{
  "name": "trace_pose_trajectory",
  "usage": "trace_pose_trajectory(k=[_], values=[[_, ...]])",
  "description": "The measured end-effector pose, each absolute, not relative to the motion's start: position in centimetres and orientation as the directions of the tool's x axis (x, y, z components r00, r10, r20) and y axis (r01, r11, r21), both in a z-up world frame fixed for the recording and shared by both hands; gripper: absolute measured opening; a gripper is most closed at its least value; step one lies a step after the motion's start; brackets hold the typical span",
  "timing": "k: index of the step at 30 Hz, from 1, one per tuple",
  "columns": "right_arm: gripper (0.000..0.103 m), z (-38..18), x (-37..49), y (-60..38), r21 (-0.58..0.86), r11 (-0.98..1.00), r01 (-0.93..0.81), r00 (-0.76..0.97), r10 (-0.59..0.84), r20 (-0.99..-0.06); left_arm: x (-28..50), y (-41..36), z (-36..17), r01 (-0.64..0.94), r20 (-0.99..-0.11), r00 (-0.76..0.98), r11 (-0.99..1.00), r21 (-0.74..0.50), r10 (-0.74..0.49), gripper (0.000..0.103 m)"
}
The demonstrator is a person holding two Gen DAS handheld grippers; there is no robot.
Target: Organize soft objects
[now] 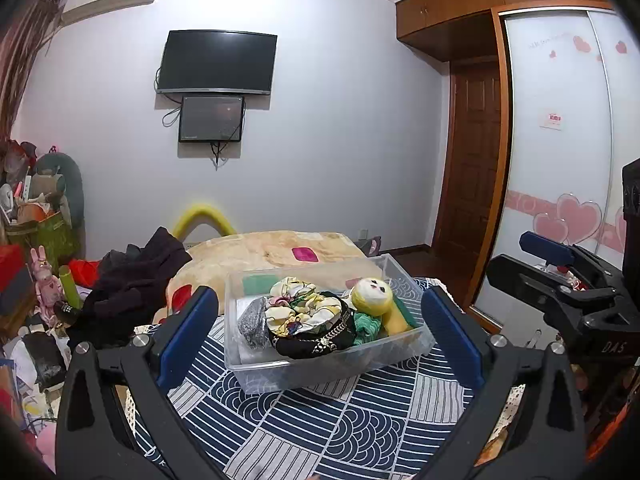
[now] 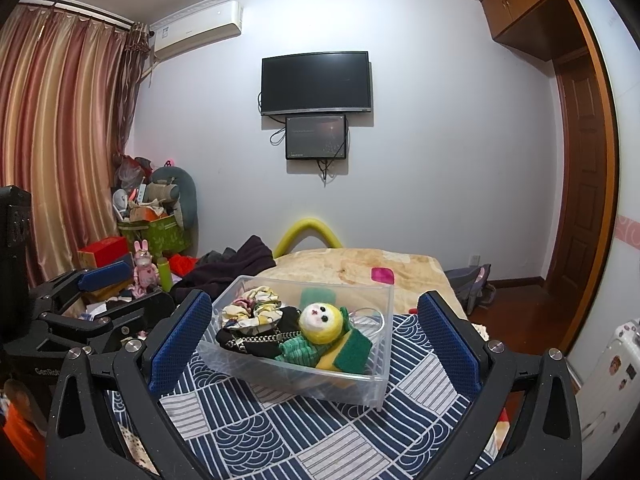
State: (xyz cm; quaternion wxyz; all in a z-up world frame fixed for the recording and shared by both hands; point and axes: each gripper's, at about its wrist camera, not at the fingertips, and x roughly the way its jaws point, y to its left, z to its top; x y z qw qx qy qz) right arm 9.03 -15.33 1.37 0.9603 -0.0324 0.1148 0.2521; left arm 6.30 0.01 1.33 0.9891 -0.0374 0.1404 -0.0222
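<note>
A clear plastic bin (image 1: 256,364) (image 2: 384,376) stands on a blue patterned cloth (image 1: 348,424) (image 2: 280,436). It holds a yellow-and-white doll (image 1: 374,294) (image 2: 322,320), a floral scrunchie (image 1: 298,308) (image 2: 252,306), a black item with a chain (image 1: 316,342) (image 2: 256,340), a grey glittery piece (image 1: 253,322) and a green-yellow sponge (image 2: 348,354). My left gripper (image 1: 320,338) is open and empty in front of the bin. My right gripper (image 2: 316,340) is open and empty, also facing the bin.
A beige blanket (image 1: 272,252) (image 2: 352,268) with a pink object (image 1: 305,255) (image 2: 382,275) lies behind the bin. Dark clothes (image 1: 132,284) (image 2: 236,264) pile at the left. Boxes and toys (image 2: 148,236) clutter the far left. A wardrobe (image 1: 560,160) stands right.
</note>
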Motion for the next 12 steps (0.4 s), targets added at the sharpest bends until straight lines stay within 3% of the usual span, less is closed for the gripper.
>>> trace_pose_trajectory(k=[12], values=[[0.103, 1.36, 8.97, -15.18, -0.005, 0.868, -0.496, 0.845, 0.481, -0.236, 6.14, -0.36, 1.24, 0.046, -0.277, 0.959, 0.996, -0.077, -0.066, 0.103]])
